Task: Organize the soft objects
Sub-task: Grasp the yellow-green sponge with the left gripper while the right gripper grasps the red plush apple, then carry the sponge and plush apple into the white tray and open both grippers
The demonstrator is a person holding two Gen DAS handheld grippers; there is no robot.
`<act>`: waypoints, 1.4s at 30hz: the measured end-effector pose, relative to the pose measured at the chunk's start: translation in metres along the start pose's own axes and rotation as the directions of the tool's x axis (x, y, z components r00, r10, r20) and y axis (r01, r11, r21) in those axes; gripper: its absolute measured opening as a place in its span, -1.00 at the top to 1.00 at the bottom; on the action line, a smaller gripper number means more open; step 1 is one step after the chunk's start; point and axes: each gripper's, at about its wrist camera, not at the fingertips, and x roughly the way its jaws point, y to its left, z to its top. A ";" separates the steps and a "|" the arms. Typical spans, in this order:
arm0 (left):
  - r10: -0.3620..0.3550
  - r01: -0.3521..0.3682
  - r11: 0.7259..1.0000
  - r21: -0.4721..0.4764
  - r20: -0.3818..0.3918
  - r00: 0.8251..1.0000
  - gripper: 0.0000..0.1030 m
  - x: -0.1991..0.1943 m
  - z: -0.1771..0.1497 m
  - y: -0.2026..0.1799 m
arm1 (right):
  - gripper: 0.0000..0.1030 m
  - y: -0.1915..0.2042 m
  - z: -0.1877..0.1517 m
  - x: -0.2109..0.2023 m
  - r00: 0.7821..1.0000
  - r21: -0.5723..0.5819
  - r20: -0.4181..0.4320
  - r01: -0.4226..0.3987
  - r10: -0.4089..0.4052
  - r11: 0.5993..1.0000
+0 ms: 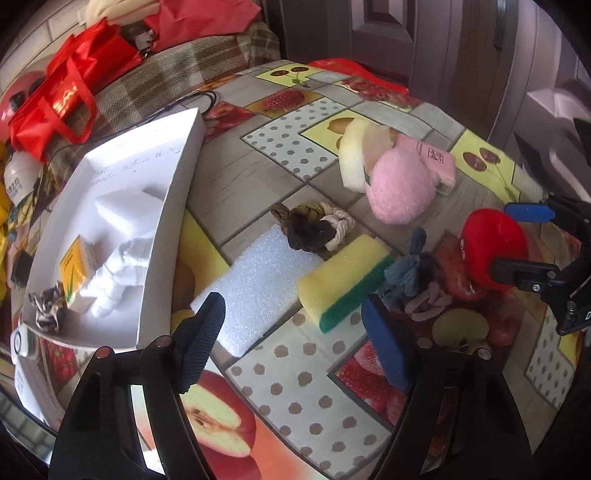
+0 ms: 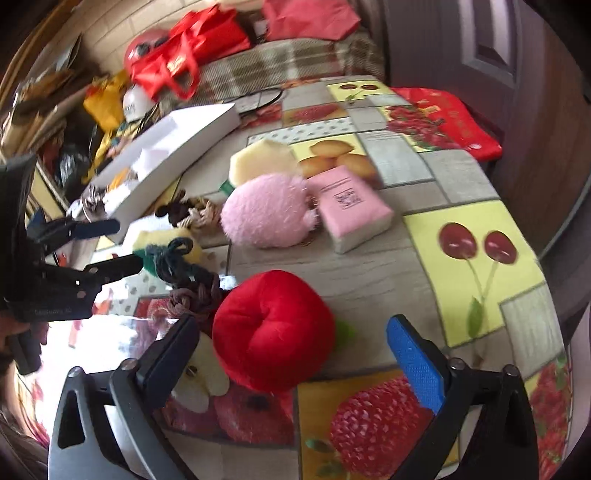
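My left gripper hangs open over the fruit-print table, with a white foam sheet and a yellow-green sponge lying ahead between its fingers, untouched. My right gripper stands open around a red plush apple; a gap shows beside its blue pad. A pink fluffy ball, a pink tissue pack, a cream foam piece and braided hair ties lie further back. Blue-grey ties sit beside the sponge. The white box on the left holds a white block and other soft items.
Red bags and clutter sit on a plaid-covered seat behind the table. A red cushion lies off the far right table edge, with a grey door behind it. A black cable runs past the box's far end.
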 end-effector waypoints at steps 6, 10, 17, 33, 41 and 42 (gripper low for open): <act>-0.006 0.008 0.995 0.102 -0.019 1.000 -0.49 0.018 0.011 -0.016 | -0.47 0.002 -0.004 0.013 0.999 -0.007 -0.033 -0.012 0.011 1.000; -0.012 0.016 0.986 0.163 -0.024 1.000 0.27 0.022 0.008 -0.028 | -0.29 0.004 -0.006 0.014 0.999 -0.011 -0.041 -0.020 0.019 1.000; -0.067 0.068 0.996 -0.050 0.018 0.998 0.46 -0.011 0.003 -0.004 | -0.20 -0.005 0.005 -0.007 1.000 0.038 0.009 -0.024 0.024 0.999; 0.131 -0.086 0.964 -0.251 0.167 0.977 0.45 -0.099 0.007 0.040 | -0.20 0.032 0.066 -0.098 0.949 -0.014 0.272 -0.163 0.161 0.987; 0.165 -0.098 0.947 -0.306 0.203 0.965 0.45 -0.121 -0.002 0.055 | -0.20 0.052 0.075 -0.103 0.943 -0.055 0.272 -0.181 0.189 0.982; 0.169 -0.099 0.945 -0.312 0.205 0.964 0.45 -0.123 -0.003 0.057 | -0.20 0.054 0.076 -0.104 0.942 -0.063 0.276 -0.181 0.191 0.982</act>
